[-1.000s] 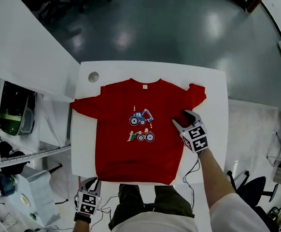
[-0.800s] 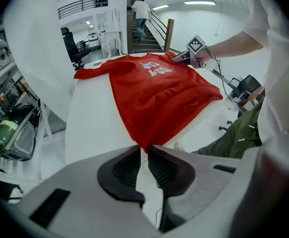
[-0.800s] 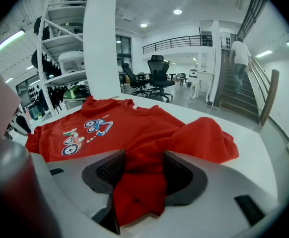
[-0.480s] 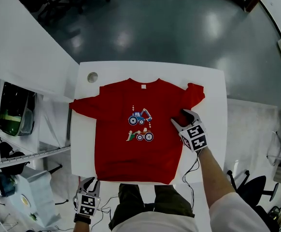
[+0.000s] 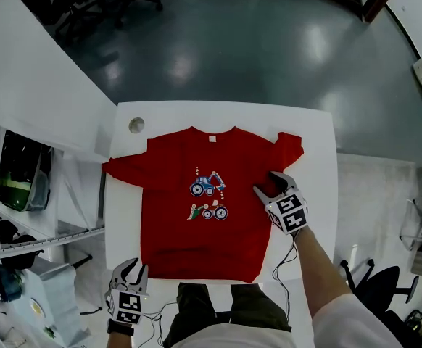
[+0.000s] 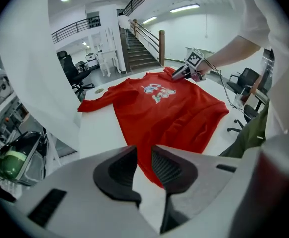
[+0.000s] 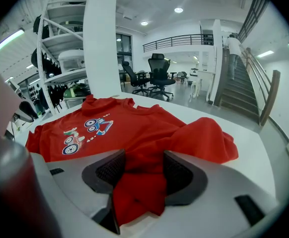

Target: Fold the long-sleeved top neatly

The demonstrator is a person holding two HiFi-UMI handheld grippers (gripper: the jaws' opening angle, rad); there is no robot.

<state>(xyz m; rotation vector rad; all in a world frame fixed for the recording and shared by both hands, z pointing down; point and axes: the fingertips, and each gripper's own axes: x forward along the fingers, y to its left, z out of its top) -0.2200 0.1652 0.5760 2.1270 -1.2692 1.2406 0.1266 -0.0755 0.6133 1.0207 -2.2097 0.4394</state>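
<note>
1. On the white bench [image 5: 316, 133], centre: long-sleeved top [image 5: 196, 227], red, print side up. Collar lies toward the far edge, hem [image 5: 196, 274] along the near edge by the person's body. The body panel is flat with light ripples and carries no fold yet.
2. Right-hand sleeve [image 5: 289, 147]: bunched and doubled back near the shoulder, not laid out straight.
3. Left-hand sleeve [image 5: 124, 171]: spread outward. Its end reaches the bench's left edge and possibly hangs over it, though it shows too small to be sure.
4. Right tool [image 5: 263, 185]: clamped on a wad of red cloth from the right-hand sleeve, which fills the gap between its pads.
5. Left tool [image 5: 129, 268]: off the near left corner of the bench. Its jaws are a little apart, having just been opening, with nothing between them. The hem corner lies just beyond the tips.
6. Risks, as judged:
   - A thick wad in the right tool may carry body cloth along with the sleeve, so a pull across would drag and skew the print panel.
   - With the left tool holding nothing, the top is unanchored and may slide on the smooth bench.
   - The left-hand sleeve at the edge could slip off and tug the shoulder out of line.
7. Edges and open room:
   - Bare bench runs along the right side and the far edge. The left margin is narrower, and there is almost none at the near edge.
   - Round disc [image 5: 136, 125]: sits at the far left corner, clear of the cloth.
   - Open floor lies beyond the far edge and shelving stands to the left.
</note>
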